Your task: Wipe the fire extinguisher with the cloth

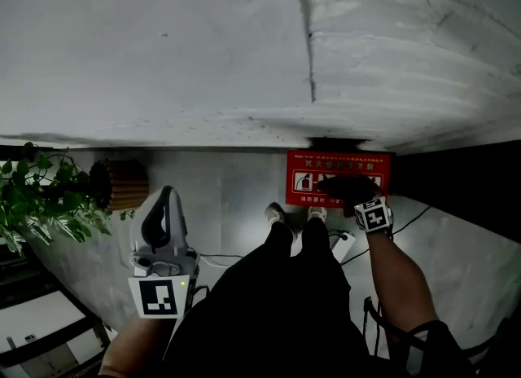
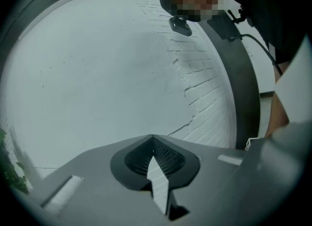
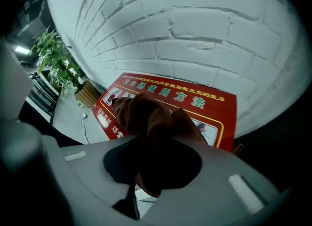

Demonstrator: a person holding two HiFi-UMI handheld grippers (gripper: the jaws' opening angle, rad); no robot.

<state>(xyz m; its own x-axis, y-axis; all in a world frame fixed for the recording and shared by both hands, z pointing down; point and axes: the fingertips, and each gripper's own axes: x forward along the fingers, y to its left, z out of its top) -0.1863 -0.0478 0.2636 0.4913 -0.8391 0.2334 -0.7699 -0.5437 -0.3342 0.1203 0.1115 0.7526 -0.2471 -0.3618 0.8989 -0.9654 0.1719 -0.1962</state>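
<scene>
My right gripper's (image 3: 153, 144) jaws clamped the brown cloth (image 3: 146, 115) near the red extinguisher box (image 3: 204, 104) by the far wall (image 1: 244, 59), my left gripper's (image 2: 152, 137) jaws closed on nothing, so wiping seemed unstarted.

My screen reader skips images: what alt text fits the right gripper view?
The right hand-held gripper is shut on a brown cloth, in front of a red box with yellow lettering against a brick wall. A potted plant stands at left.
</scene>
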